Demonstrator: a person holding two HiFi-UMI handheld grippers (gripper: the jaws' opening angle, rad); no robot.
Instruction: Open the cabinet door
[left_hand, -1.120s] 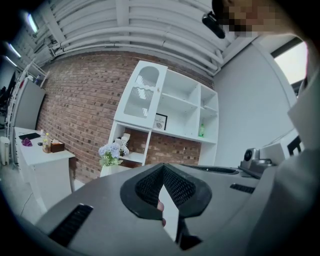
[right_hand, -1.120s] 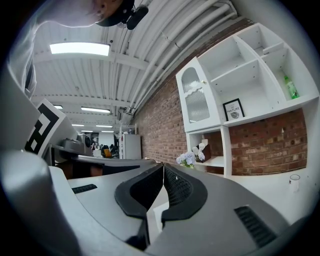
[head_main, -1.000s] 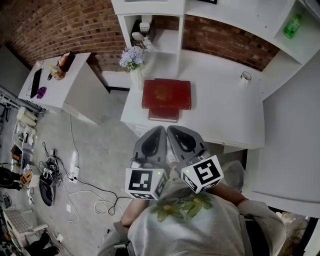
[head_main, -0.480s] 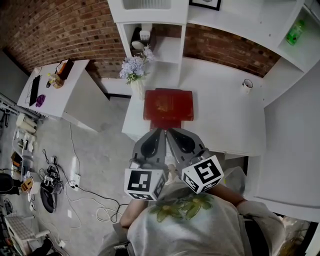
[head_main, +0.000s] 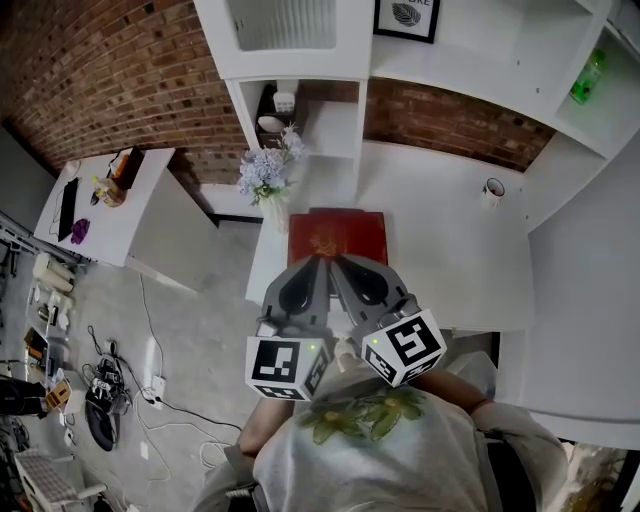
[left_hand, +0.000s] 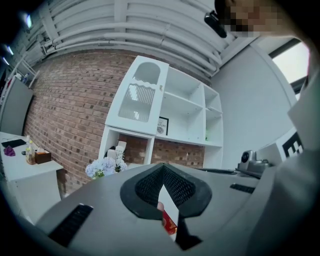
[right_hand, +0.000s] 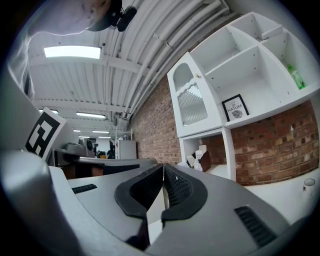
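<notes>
White shelving (head_main: 470, 50) lines the brick wall above a white desk (head_main: 450, 240). The cabinet door (head_main: 285, 22) — ribbed glass, closed — is at 12 o'clock, well apart from the grippers. A red book (head_main: 335, 235) lies just ahead of them. Left gripper (head_main: 316, 264) and right gripper (head_main: 340, 262) sit side by side — fingers pressed together, nothing between. Flowers (head_main: 265, 175) at 11, mug (head_main: 492, 188) at 2.

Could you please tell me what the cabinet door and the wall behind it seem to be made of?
The cabinet door: white painted wood or board, seemingly, with a ribbed translucent pane, likely glass. The wall: bare red brick, matte, mortar lines visible.
</notes>
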